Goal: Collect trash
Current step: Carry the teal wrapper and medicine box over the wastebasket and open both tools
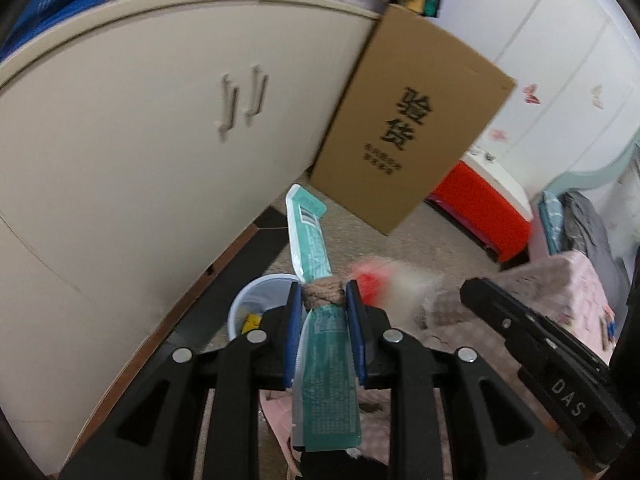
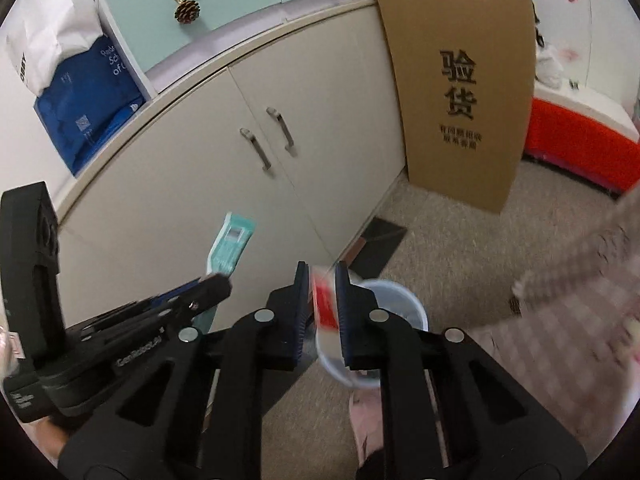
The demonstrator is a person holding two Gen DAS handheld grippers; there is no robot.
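Observation:
My left gripper [image 1: 323, 296] is shut on a long teal sachet [image 1: 310, 236] with a brown band wound round it at the pads. Below and left of the fingertips stands a small white bin [image 1: 260, 282] with scraps inside. A finger [image 1: 520, 328] of my right gripper reaches in from the right with a blurred red and white wrapper [image 1: 380, 282]. In the right wrist view my right gripper [image 2: 322, 280] is shut on that red and white wrapper [image 2: 325, 304], directly over the bin [image 2: 416, 304]. The left gripper [image 2: 222, 280] with the teal sachet [image 2: 232, 244] is to its left.
Cream cabinet doors [image 2: 260, 168] rise just behind the bin. A tall cardboard box [image 2: 464, 92] leans against them, with an orange-red tub [image 2: 580, 140] beyond it. A dark mat [image 2: 380, 240] lies on grey carpet. Pink checked fabric [image 2: 560, 320] fills the right side.

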